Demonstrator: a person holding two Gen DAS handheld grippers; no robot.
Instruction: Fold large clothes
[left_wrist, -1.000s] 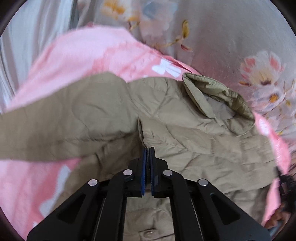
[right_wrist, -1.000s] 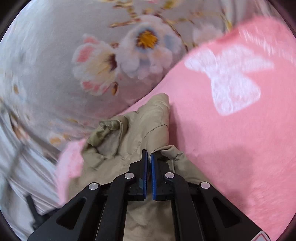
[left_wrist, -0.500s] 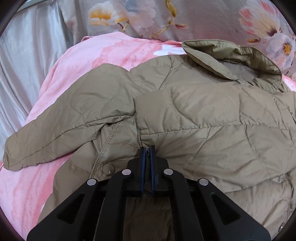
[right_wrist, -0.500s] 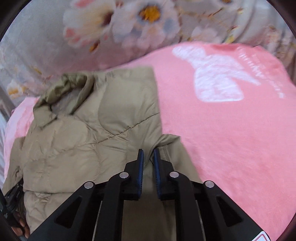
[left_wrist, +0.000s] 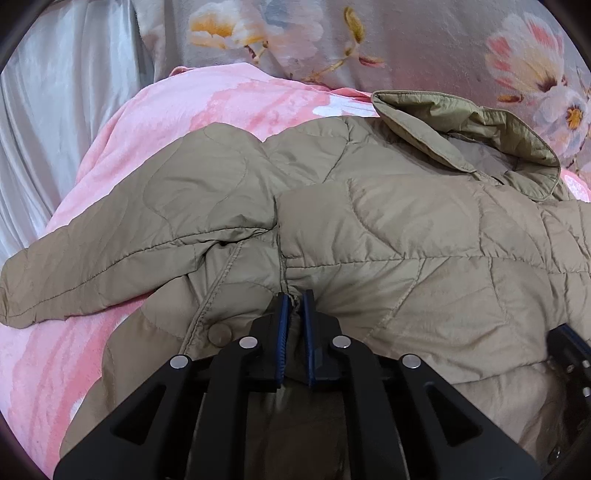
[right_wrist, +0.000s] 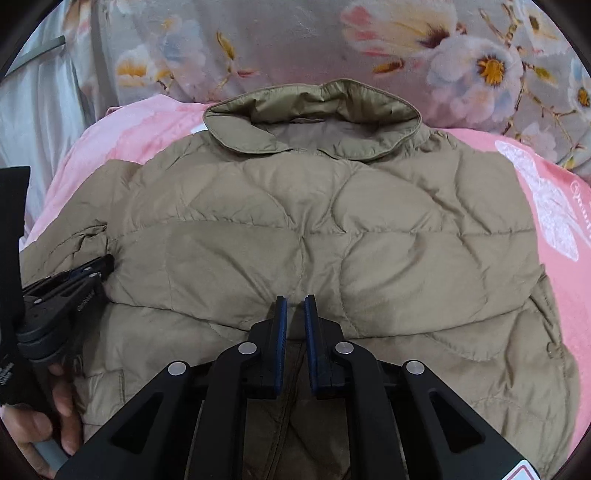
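An olive quilted jacket (left_wrist: 388, 236) lies on a pink blanket (left_wrist: 221, 99), collar (left_wrist: 469, 122) at the far right, one sleeve (left_wrist: 122, 251) stretched to the left. My left gripper (left_wrist: 294, 295) stands slightly parted, with a fold of the jacket's folded-over edge between its pads. In the right wrist view the jacket (right_wrist: 314, 229) is folded over, collar (right_wrist: 314, 107) at the far side. My right gripper (right_wrist: 294, 298) is slightly open at the folded hem, with nothing clamped. The left gripper shows at the left edge of the right wrist view (right_wrist: 99, 267).
A grey floral quilt (right_wrist: 369, 44) lies beyond the pink blanket (right_wrist: 554, 206). Silvery fabric (left_wrist: 48, 110) hangs at the left. A snap button (left_wrist: 219, 334) sits on the jacket's placket near my left gripper. A hand (right_wrist: 44, 424) holds the left gripper's handle.
Both grippers carried the jacket's lower part up over its body and laid it down. Both jaws have parted slightly; the right let go of the fabric.
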